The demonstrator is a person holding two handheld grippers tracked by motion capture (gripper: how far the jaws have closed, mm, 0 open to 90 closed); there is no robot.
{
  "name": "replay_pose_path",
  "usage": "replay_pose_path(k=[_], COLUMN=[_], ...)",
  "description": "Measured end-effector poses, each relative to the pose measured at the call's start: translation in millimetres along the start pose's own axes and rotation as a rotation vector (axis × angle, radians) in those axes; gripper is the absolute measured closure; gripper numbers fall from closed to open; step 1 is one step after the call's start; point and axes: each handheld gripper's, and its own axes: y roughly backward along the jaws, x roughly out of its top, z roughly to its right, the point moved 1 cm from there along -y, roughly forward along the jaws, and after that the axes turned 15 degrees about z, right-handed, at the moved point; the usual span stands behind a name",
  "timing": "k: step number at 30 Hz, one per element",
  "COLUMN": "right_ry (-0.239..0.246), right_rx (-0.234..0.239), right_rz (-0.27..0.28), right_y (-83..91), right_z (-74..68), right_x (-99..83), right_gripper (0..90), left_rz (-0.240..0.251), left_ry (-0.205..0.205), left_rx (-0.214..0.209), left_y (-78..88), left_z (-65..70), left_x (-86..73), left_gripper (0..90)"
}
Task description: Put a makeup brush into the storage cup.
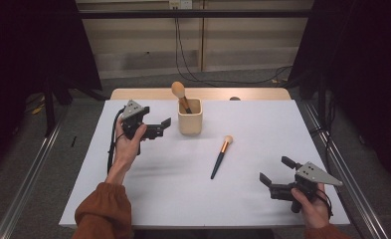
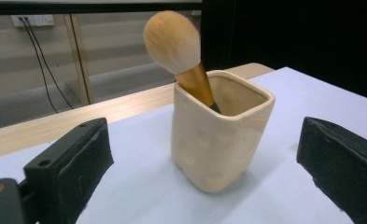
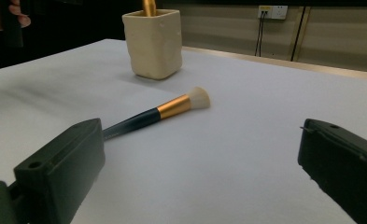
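Note:
A cream square cup [image 1: 190, 117] stands on the white table [image 1: 262, 124], near the far middle. A fluffy tan-headed brush [image 1: 178, 91] with a gold ferrule leans in it. A second brush [image 1: 221, 157], with a dark handle, gold ferrule and pale tip, lies flat nearer the person, tip towards the cup. My left gripper [image 1: 163, 127] is open just left of the cup, its jaws either side of the cup [image 2: 218, 140] without touching. My right gripper [image 1: 275, 169] is open and empty at the front right, facing the lying brush [image 3: 158, 112].
A wooden strip [image 1: 252, 93] runs along the table's far edge. Metal rails [image 1: 29, 179] flank both sides of the table. Cables [image 1: 193, 74] trail across the floor behind. Bare tabletop spreads between the lying brush and the right gripper.

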Motion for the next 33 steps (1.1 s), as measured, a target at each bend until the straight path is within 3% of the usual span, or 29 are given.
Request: replay_pose_path(k=[5, 7, 13, 16, 19, 26, 29, 33], right_ry=[-0.001, 0.004, 0.002, 0.002, 0.000, -0.001, 0.001, -0.001], right_rx=[-0.002, 0.000, -0.001, -0.003, -0.004, -0.006, -0.005, -0.009], right_rz=[-0.001, -0.001, -0.002, -0.002, -0.001, -0.001, -0.001, -0.001], right_y=[0.1, 0.3, 0.4, 0.4, 0.6, 0.3, 0.6, -0.1], right_z=[0.1, 0.2, 0.3, 0.3, 0.4, 0.1, 0.4, 0.2], right_x=[0.0, 0.0, 0.1, 0.1, 0.2, 0.2, 0.3, 0.1], right_gripper=[0.4, 0.5, 0.5, 0.4, 0.5, 0.5, 0.4, 0.5], left_rz=[-0.002, 0.005, 0.016, 0.004, 0.019, 0.032, 0.044, 0.033], left_ry=[0.000, 0.008, 0.019, -0.012, 0.004, -0.031, -0.002, -0.026], left_rx=[0.004, -0.019, -0.002, -0.001, 0.002, 0.004, 0.010, 0.010], left_y=[15.8, 23.4, 41.8, 51.3, 61.5, 80.7, 88.6, 97.2], left_z=[3.6, 5.7, 9.2, 12.9, 14.4, 18.2, 20.4, 24.5], left_x=[-1.4, -3.3, -4.7, -8.5, -11.7, -8.3, -8.7, -13.6], left_gripper=[2.3, 1.6, 2.4, 2.6, 2.7, 2.5, 2.4, 2.4])
